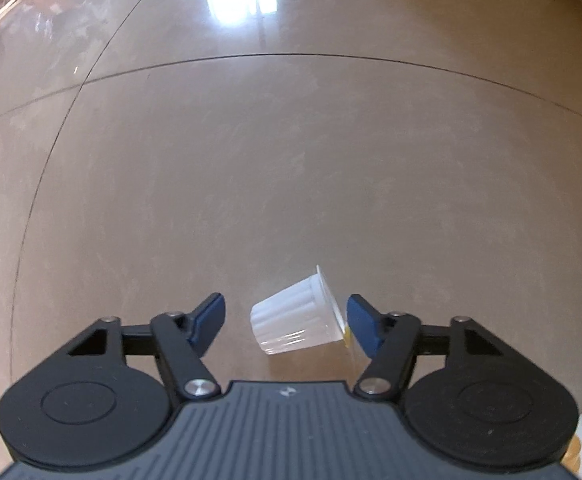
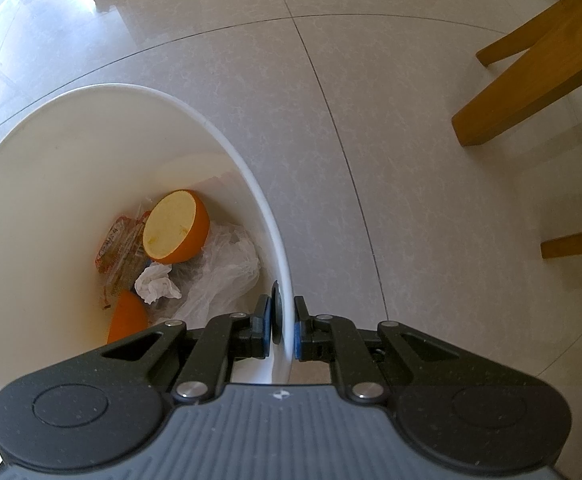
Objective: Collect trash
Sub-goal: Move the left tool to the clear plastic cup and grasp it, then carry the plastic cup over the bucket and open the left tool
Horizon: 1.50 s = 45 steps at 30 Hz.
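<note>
The left gripper [image 1: 287, 322] points down at the tiled floor [image 1: 291, 160] with its jaws apart; a small white ribbed plastic cup [image 1: 295, 318] lies on its side between the blue pads [image 1: 211, 318], its rim just beside the right-hand pad, contact not discernible. The right gripper [image 2: 282, 330] is clamped on the rim of the white bin [image 2: 71, 152]. The bin contains orange halves [image 2: 177, 226], crumpled tissue [image 2: 157, 286], a clear plastic bag [image 2: 227, 276] and a printed wrapper [image 2: 121, 252]; wooden furniture legs [image 2: 531, 68] stand well apart on the floor.
</note>
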{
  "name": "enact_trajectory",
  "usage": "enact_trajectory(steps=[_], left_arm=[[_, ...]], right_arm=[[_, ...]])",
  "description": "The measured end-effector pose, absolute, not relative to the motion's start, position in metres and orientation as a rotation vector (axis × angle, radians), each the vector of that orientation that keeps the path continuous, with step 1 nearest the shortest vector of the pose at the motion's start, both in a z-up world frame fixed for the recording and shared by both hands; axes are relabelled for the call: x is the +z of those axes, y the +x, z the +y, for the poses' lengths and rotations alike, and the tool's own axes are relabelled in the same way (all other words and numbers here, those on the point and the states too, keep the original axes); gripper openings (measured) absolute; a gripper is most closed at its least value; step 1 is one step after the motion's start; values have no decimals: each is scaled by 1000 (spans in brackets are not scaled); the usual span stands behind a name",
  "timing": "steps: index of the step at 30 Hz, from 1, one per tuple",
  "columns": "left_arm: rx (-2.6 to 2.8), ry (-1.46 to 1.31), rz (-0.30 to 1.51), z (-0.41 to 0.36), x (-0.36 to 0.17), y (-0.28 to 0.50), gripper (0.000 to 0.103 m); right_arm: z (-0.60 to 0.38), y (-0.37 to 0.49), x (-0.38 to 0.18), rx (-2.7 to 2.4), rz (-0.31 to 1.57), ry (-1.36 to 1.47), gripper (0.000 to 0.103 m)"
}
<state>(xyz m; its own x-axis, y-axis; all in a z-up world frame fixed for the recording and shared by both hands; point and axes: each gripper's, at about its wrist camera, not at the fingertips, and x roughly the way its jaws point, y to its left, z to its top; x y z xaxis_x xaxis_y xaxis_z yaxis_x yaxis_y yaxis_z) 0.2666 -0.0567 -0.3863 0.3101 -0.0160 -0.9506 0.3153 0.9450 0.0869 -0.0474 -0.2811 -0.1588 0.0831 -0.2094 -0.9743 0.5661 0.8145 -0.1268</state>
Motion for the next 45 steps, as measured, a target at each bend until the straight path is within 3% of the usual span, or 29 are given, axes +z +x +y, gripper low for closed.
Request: enact_trajectory(steps=[3, 6, 20, 32, 45], left_arm=[[-211, 257, 1246, -54, -384, 265, 51], [-210, 229, 1248, -52, -385, 264, 45], [-268, 345, 1221, -63, -359, 262, 43], [-547, 585, 1120, -113, -228, 234, 44], [-933, 743, 1018, -177, -96, 132, 44]], right_arm=[[-281, -47, -159, -594, 1372, 316, 12], [-281, -47, -159, -596, 1371, 315, 13], [-280, -48, -158, -596, 1366, 313, 13], [-281, -49, -157, -591, 1357, 317, 12], [-280, -49, -156, -592, 1356, 315, 12]])
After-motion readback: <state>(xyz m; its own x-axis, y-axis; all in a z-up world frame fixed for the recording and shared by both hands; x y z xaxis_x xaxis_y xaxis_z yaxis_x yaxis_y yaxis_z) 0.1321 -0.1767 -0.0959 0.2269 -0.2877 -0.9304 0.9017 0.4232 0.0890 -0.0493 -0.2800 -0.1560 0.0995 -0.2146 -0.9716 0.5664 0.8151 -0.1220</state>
